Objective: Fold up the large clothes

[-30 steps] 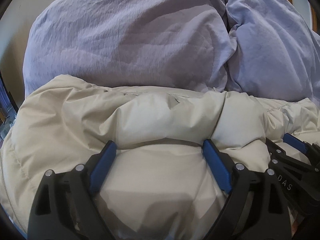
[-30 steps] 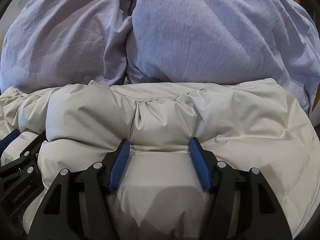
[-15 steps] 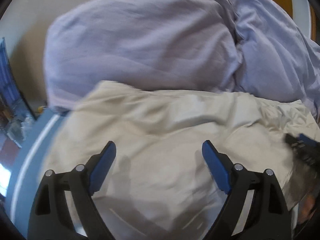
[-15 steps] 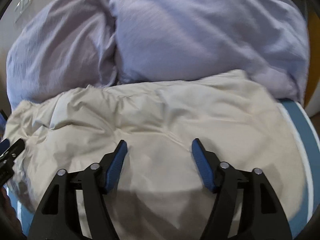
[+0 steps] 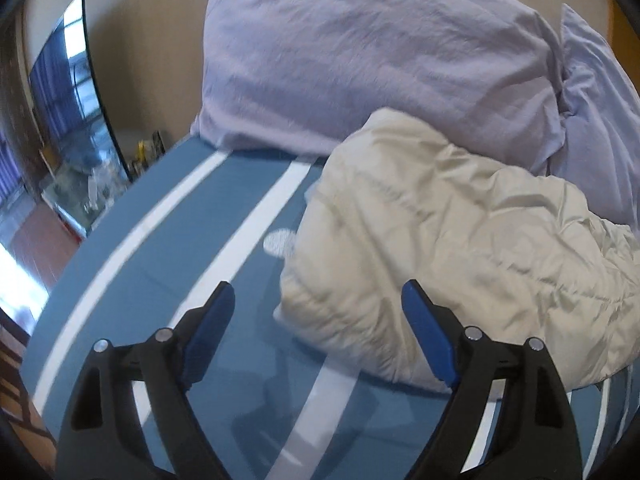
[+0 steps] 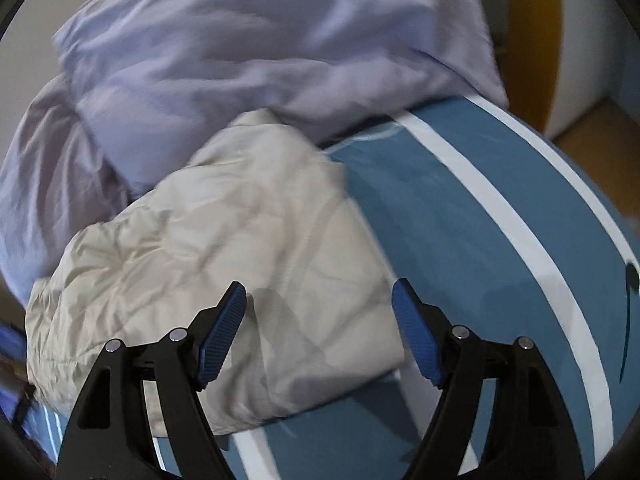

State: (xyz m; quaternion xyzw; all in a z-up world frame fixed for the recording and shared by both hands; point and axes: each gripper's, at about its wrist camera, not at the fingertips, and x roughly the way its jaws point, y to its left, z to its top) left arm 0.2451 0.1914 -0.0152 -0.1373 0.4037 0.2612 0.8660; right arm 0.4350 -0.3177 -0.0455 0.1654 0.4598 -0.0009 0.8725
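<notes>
Bedding fills both of my views: a blue sheet (image 5: 168,240) with white stripes covers the bed, smooth and flat. 2 lilac pillows (image 5: 360,60), soft and creased, sit at the far end against a beige wall. The cream puffer jacket (image 5: 460,248), quilted and crinkled, lies folded in a plump bundle just near of them. My left tongs (image 5: 318,320) stand wide apart, closing slightly, nothing clamped. My right tongs (image 6: 320,320) are opening over the jacket's near edge, pads clear of it.
</notes>
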